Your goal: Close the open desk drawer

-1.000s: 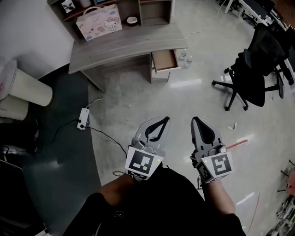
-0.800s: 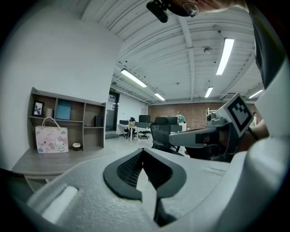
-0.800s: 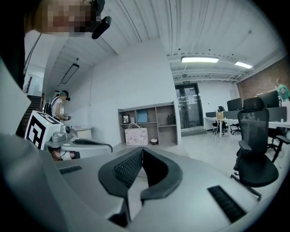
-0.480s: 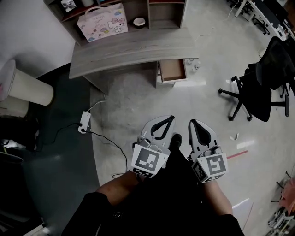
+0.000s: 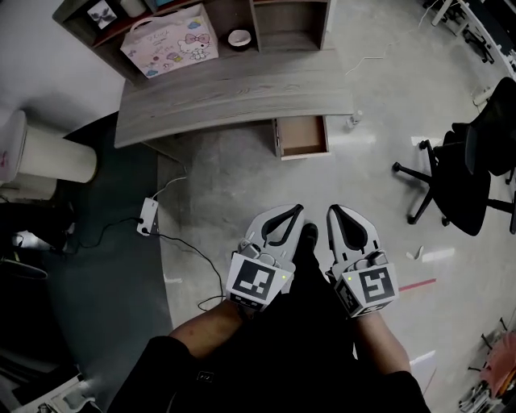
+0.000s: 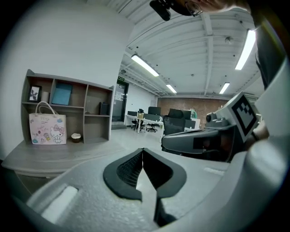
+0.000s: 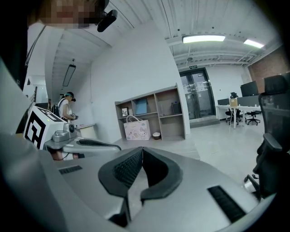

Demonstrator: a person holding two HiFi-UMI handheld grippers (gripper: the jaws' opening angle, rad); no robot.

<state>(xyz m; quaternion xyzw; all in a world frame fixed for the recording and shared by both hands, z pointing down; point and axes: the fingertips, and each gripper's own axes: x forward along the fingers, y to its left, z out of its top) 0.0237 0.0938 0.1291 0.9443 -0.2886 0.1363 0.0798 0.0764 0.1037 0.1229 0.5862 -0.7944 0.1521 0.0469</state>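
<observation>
Head view, looking steeply down at a pale floor.

- Grey wood table at top of frame, with a shelf unit standing along its back edge.
- Drawer is under the table's right end. It is pulled out towards the person, and its brown inside is open to view.
- On the table by the shelf unit are a pink cartoon-print gift bag, upright, and just to its right a small bowl.
- Left gripper and right gripper are held side by side low in the frame. Both point towards the table and both are well apart from the drawer.
- A dark shoe shows between them.
- Left gripper view: jaws closed, tips meeting, nothing between them.
- Right gripper view: the same, jaws together and empty.
- A black office chair stands to the right, clear of the table.
- A white power strip with a trailing cable lies on the floor to the left, at the edge of a dark mat.
- White bin at far left.
</observation>
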